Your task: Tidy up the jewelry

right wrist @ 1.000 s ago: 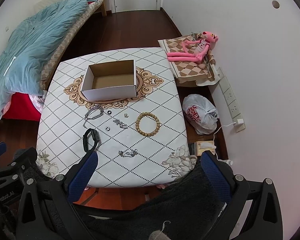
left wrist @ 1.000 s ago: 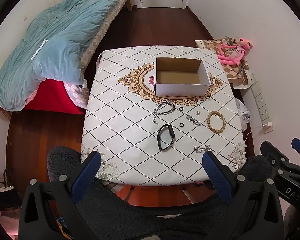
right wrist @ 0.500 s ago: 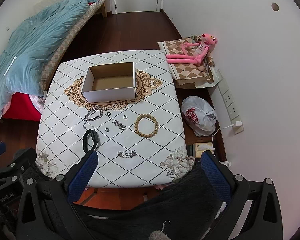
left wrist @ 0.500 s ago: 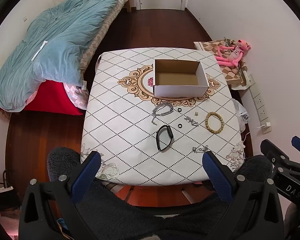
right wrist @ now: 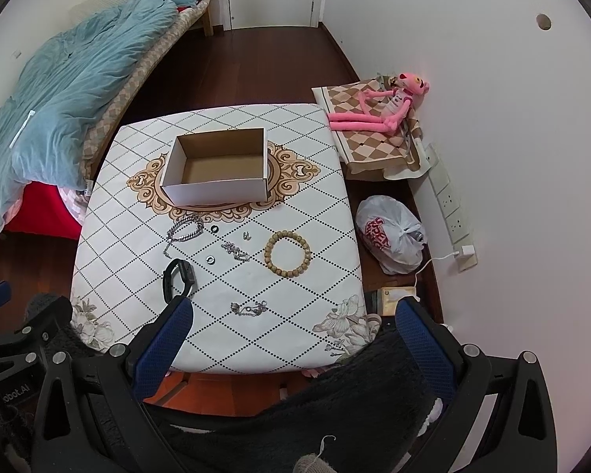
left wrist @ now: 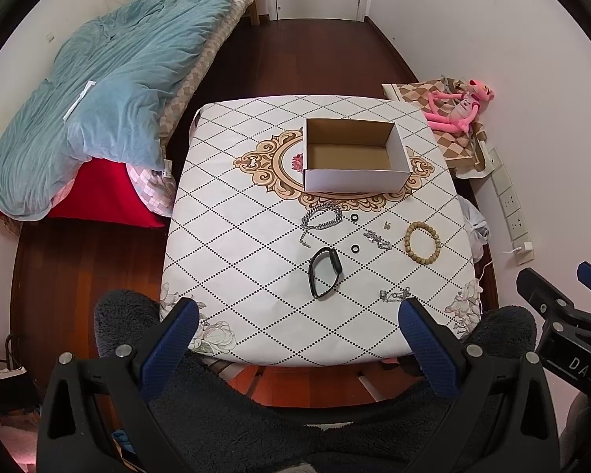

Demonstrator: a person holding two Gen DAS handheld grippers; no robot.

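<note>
Scattered jewellery lies on a white, diamond-patterned tablecloth (left wrist: 232, 236). A round wooden bead bracelet (left wrist: 422, 237) sits at three o'clock of the group, a black band-shaped wristwatch (left wrist: 325, 272) at six o'clock, and a chunky silver chain bracelet (left wrist: 321, 218) at ten o'clock. Between them lie two small dark rings (left wrist: 354, 217), a thin silver chain (left wrist: 378, 238) and, nearest the viewer, another thin silver chain (right wrist: 249, 308). Just beyond them, at twelve o'clock, stands an empty white cardboard box (left wrist: 354, 155) with a brown inside. The left gripper (left wrist: 297, 325) and right gripper (right wrist: 291, 325) hover well short of the table, blue fingers spread wide, holding nothing. Sorting has apparently not begun. The next move likely calls for lowering one gripper onto a piece and closing gently.
</note>
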